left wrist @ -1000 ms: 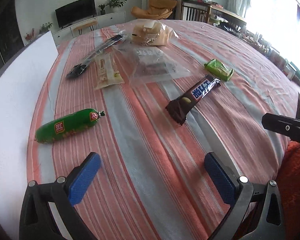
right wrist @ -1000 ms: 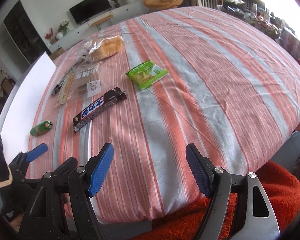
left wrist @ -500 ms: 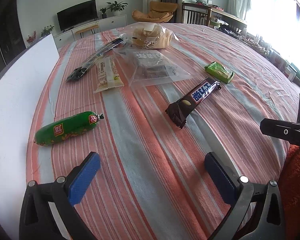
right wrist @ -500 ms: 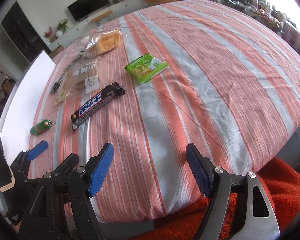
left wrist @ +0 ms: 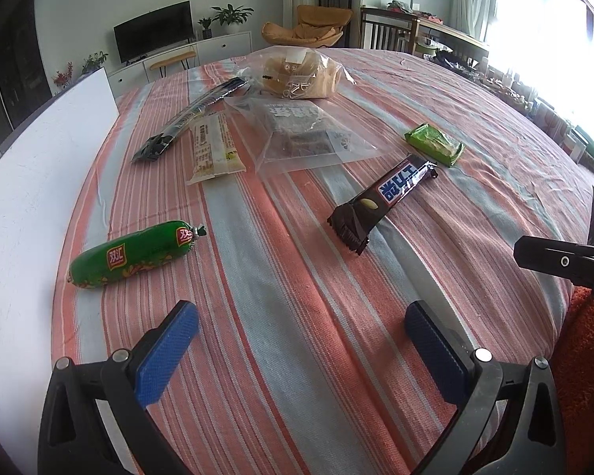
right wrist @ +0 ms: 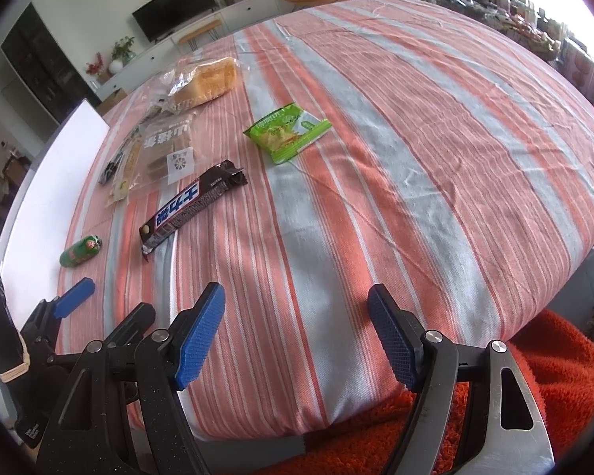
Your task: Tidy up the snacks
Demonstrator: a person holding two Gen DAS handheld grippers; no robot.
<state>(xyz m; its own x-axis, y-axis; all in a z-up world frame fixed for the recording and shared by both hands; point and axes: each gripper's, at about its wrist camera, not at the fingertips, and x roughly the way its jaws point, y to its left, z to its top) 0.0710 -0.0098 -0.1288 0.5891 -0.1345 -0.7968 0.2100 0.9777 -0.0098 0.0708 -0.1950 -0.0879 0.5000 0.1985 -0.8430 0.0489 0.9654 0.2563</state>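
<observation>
Snacks lie on a striped tablecloth (left wrist: 297, 316). A green sausage (left wrist: 132, 253) lies at the left; it also shows in the right wrist view (right wrist: 80, 251). A dark chocolate bar (left wrist: 384, 202) (right wrist: 192, 206) lies in the middle. A green packet (left wrist: 435, 144) (right wrist: 287, 132) lies to its right. Farther back are a clear bag of dark slices (left wrist: 301, 134), a bagged bread loaf (left wrist: 297, 73) (right wrist: 206, 81), a beige stick pack (left wrist: 214, 148) and a long dark packet (left wrist: 190, 118). My left gripper (left wrist: 297, 352) is open and empty. My right gripper (right wrist: 297, 340) is open and empty near the table's front edge.
A white board (left wrist: 31, 182) runs along the table's left side. An orange rug (right wrist: 534, 376) lies below the front edge. The right gripper's body shows at the right edge of the left wrist view (left wrist: 562, 261). The left gripper shows in the right wrist view (right wrist: 59, 316).
Both grippers have moved slightly forward and lower toward the table, so the snacks look nearer. Both stay open. No snack has moved.
</observation>
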